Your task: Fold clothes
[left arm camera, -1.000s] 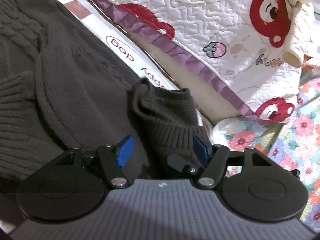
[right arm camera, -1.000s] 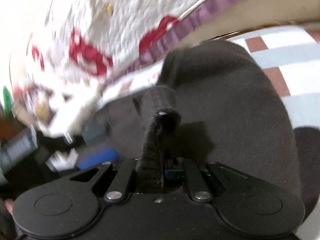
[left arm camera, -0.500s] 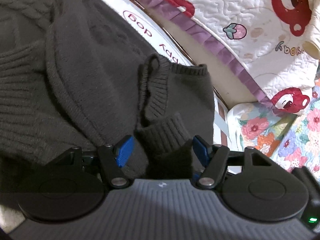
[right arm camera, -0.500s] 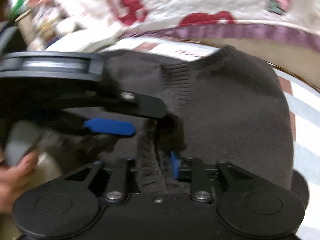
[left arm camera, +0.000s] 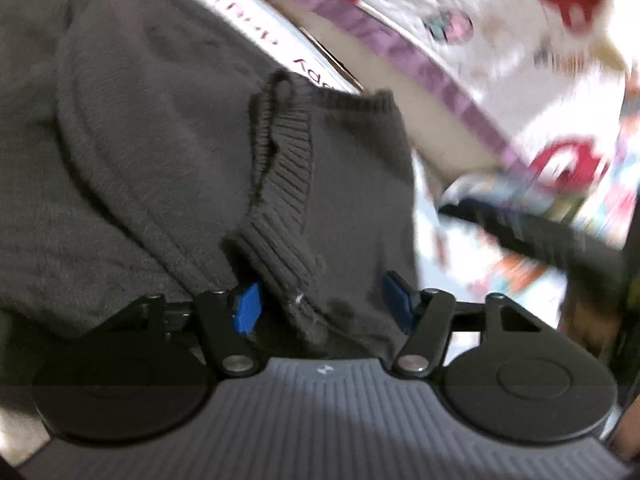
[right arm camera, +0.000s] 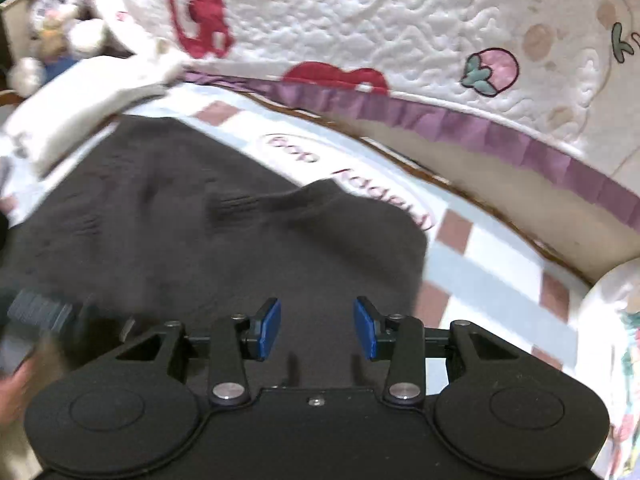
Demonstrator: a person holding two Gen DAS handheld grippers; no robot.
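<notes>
Knitted dark sweater [left arm camera: 140, 152] lies soft; its ribbed cuff [left arm camera: 280, 248] sits between the closing left tool [left arm camera: 322, 306]. Right tool [right arm camera: 317, 328] is opening, empty, near a quilted blanket [right arm camera: 380, 20].

Dark sweater [right arm camera: 208, 248] lies on checked mat [right arm camera: 480, 272]

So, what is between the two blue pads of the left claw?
In the left wrist view, a ribbed cuff of the dark sweater lies between the closing left claw pads.
</notes>
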